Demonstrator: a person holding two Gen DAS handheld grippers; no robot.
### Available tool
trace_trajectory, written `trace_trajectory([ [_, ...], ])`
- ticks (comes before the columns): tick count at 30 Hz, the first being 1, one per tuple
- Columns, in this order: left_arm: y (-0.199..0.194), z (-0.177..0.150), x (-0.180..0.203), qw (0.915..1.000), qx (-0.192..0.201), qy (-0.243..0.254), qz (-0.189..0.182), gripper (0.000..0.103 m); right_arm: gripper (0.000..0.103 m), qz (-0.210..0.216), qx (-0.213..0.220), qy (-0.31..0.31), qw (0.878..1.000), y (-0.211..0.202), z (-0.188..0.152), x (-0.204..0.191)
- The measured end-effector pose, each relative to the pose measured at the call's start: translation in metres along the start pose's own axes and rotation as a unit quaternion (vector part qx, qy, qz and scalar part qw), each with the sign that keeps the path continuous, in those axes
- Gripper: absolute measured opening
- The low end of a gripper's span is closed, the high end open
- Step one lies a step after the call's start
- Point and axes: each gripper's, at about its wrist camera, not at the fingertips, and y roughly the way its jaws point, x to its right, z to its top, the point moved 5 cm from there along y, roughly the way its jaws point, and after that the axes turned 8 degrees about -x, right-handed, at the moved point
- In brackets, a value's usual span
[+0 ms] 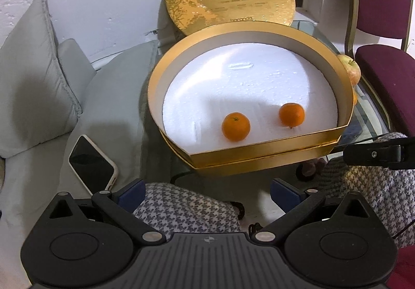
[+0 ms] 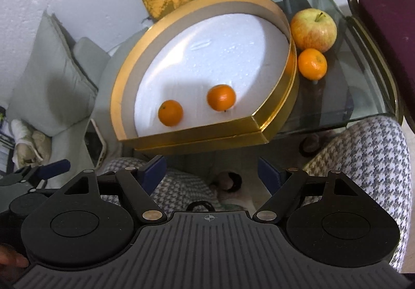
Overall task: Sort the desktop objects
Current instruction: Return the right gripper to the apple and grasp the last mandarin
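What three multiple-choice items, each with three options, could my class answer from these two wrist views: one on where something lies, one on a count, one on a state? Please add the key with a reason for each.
1. Where does the apple lie?
A. inside the gold box
B. on the glass table beside the box
C. on the grey cushion

2. How many oranges lie inside the gold box?
A. one
B. two
C. four

3. How do the left gripper and right gripper stand?
A. both open and holding nothing
B. both shut on oranges
C. left shut on the phone

Key: 1 B, it rests on the glass table outside the box wall, next to a third orange. 2 B, one orange and another sit on the white liner. 3 A, each pair of fingers is spread with nothing between.
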Motion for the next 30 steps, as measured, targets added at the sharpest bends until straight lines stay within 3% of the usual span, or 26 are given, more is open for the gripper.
trace_trajectory([
  [18,0.0,-0.002,0.013,0.9996,-0.006,0.028,0.006,0.102,0.082,0.009,-0.005,0.011,1.0,0.006,-0.002,0.008],
  [30,0.002,0.01,0.04,0.9965,-0.013,0.081,0.016,0.102,0.082,0.033,0.025,0.084,0.996,0.002,0.0,0.054],
])
